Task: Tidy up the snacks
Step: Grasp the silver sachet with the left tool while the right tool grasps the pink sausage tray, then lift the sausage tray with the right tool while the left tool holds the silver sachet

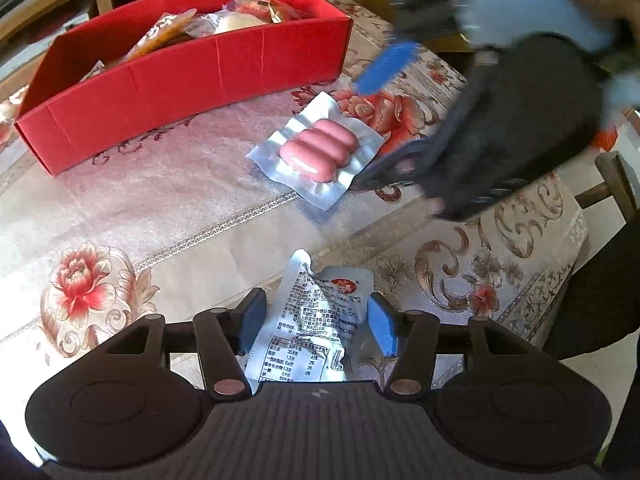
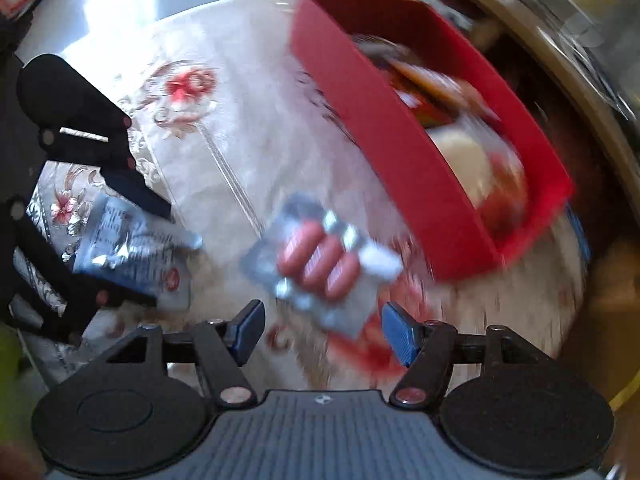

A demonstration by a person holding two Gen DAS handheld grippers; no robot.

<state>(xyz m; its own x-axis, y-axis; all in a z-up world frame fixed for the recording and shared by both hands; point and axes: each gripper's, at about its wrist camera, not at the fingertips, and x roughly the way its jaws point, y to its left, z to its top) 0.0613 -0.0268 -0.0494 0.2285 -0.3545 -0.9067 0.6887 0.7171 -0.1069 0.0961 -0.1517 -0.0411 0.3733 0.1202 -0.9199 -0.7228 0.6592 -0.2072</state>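
I see a matt red cardboard box [image 1: 180,68] on the tabletop's sheened, woven floral cloth [image 1: 168,184]. The clear glossy plastic vacuum pack of pink sausages [image 1: 320,150] glints; the crinkled silver foil sachet [image 1: 316,328] looks printed and shiny. My left claw [image 1: 316,326] has matt black plastic arms and ribbed blue pads [image 1: 382,326].

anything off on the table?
Two packs are outside the red box: the sausage pack lies askew on the tablecloth, and a crumpled white pouch sits between the left gripper's fingers. No spills.
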